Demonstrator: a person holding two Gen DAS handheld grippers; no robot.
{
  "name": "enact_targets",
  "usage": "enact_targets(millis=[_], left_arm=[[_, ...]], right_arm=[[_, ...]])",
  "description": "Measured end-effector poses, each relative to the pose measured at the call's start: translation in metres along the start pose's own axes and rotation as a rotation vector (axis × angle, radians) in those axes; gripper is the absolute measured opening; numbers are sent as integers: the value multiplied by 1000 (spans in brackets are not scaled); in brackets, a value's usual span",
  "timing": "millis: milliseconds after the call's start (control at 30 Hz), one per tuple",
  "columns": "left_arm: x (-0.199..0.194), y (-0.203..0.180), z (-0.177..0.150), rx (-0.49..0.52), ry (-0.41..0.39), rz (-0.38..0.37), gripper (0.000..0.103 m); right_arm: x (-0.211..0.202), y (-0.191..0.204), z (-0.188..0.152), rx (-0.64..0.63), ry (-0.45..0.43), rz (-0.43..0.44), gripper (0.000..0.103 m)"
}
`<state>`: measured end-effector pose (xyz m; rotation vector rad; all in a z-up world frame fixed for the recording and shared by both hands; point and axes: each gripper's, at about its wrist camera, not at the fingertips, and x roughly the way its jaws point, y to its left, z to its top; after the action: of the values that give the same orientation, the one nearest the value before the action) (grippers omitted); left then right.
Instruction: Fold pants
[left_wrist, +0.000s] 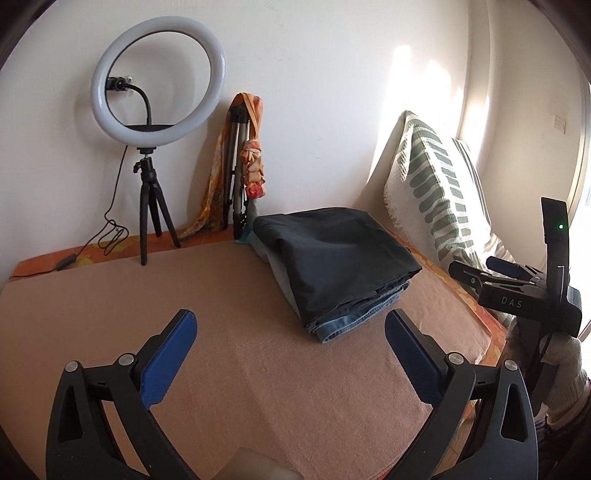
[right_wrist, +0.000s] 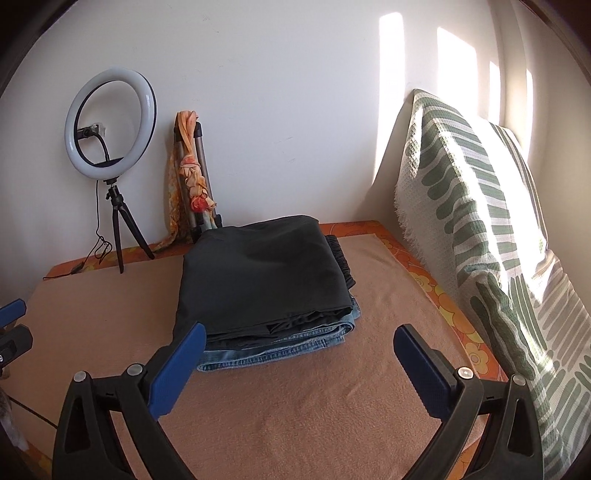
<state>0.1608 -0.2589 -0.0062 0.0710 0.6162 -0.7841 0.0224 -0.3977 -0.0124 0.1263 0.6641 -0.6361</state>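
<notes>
Blue pads line the black fingers of the left gripper (left_wrist: 291, 332), which stand wide apart over bare tan blanket (left_wrist: 240, 387) with nothing between them. The right gripper (right_wrist: 299, 347) is spread just as wide, its left pad overlapping the near left corner of the pile in its own view without visibly pressing it. In the left wrist view the right gripper shows again at the far right edge, its black body lettered "DAS" and a small green light lit on the upright piece above it; a pale gloved hand (left_wrist: 565, 373) below is mostly cut off.

The folded black pants (right_wrist: 266, 280) lie on top of folded blue jeans (right_wrist: 280, 350), far of both grippers and toward the right of the blanket. The pile's long axis runs near to far; folded edges face the near side, and a gathered waistband peeks out at the far right.

Against the far wall stand a ring light (left_wrist: 159, 99) on a small tripod, left, and a folded tripod draped with an orange scarf (left_wrist: 253, 166). A green-and-white patterned cushion (right_wrist: 480, 229) leans at the right, partly washed out by sunlight.
</notes>
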Motion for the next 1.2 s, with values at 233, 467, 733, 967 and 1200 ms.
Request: enact_targets(millis=[233,467,733,967,1200], left_arm=[[8,-2,-6,36,17,38,102],[12,-4,-13,58,29,71,102],[10,-6,-14,80,19,78,102],[10,-1,-14,63,21,79,102],[10,0,-15,59,24,80,102]], right_arm=[[4,2,-3,-5,-15,-10,103],[8,1,-7,-3,-10,-10,103],[9,1,-6,-1,-13,-13,103],[9,0,-6,4,-11,-11,103],[7,2,-8,3,-14,-15,103]])
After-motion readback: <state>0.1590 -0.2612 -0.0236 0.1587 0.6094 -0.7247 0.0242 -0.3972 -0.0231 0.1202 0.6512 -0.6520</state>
